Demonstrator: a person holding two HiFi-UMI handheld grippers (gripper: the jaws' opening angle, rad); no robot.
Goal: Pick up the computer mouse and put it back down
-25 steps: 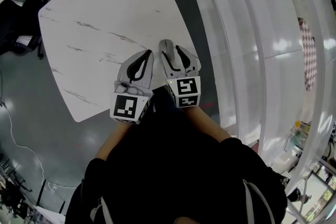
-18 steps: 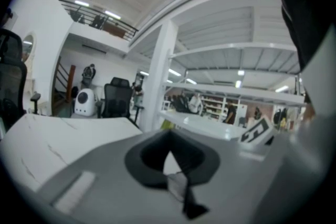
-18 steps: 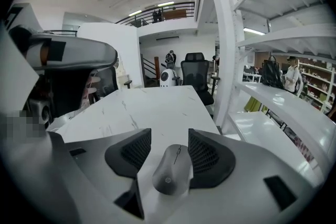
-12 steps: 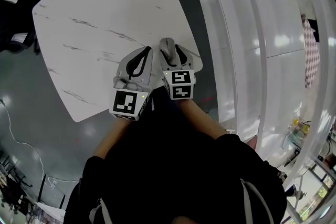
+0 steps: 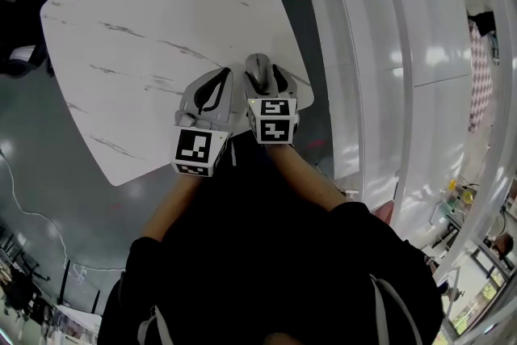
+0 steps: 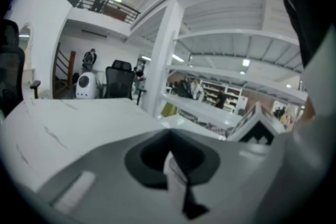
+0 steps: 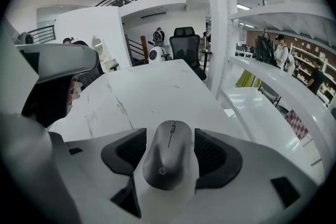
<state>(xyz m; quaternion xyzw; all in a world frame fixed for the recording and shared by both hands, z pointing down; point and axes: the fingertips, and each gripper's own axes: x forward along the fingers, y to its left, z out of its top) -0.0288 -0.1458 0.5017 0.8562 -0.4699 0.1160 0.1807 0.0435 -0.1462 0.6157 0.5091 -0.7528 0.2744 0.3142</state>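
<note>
A grey computer mouse [image 7: 170, 157] lies on the white marble table [image 5: 161, 12] near its right corner, also seen from above as the mouse [image 5: 257, 65]. My right gripper [image 5: 262, 78] straddles it. Its jaws have just been opening, and in the right gripper view the right gripper [image 7: 169, 136] shows a thin gap between each dark pad and the mouse's sides. My left gripper [image 5: 221, 77] hovers just to the left, apart from the mouse. The left gripper [image 6: 170, 136] is shut, with nothing between its jaws.
White shelving [image 5: 380, 52] runs close along the table's right side. The table's near edge lies right under the grippers, with grey floor [image 5: 48, 174] to the left. Office chairs [image 7: 186, 39] stand beyond the table's far end.
Both grippers have sunk toward the tabletop. The right jaws have spread apart from the mouse's sides. The left gripper stays shut.
</note>
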